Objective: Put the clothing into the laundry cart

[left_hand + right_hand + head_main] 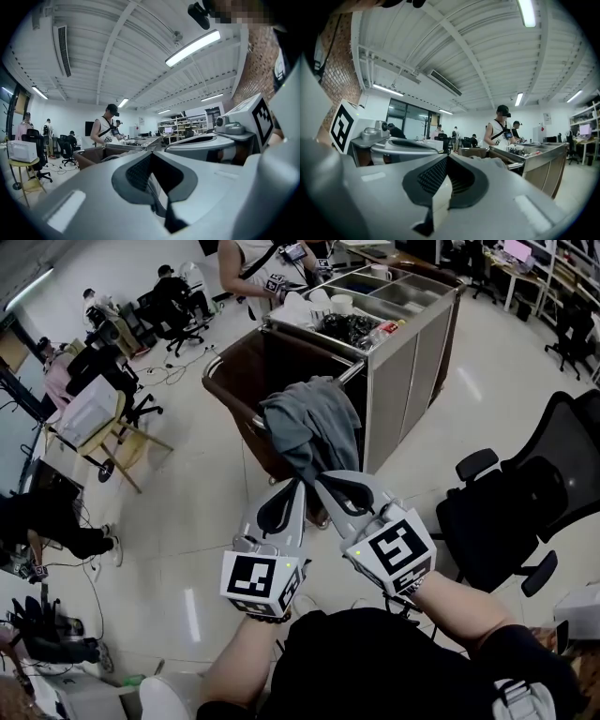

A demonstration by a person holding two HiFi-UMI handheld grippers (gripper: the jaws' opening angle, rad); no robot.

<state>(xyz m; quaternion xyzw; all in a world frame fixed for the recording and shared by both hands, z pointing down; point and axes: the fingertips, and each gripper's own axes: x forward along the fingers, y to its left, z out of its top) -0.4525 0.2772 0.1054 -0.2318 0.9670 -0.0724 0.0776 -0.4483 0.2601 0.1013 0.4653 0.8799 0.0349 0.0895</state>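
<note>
Grip first: held the grey garment by its lower end with the left hand-held gripper and the right hand-held gripper, both clenched on the cloth, tips side by side. Hung draped across the near rim of the brown laundry cart, beside the steel bench. Seemed best to lift higher, push well past the rim, then release both together, or risk a slide back onto the floor.
</note>
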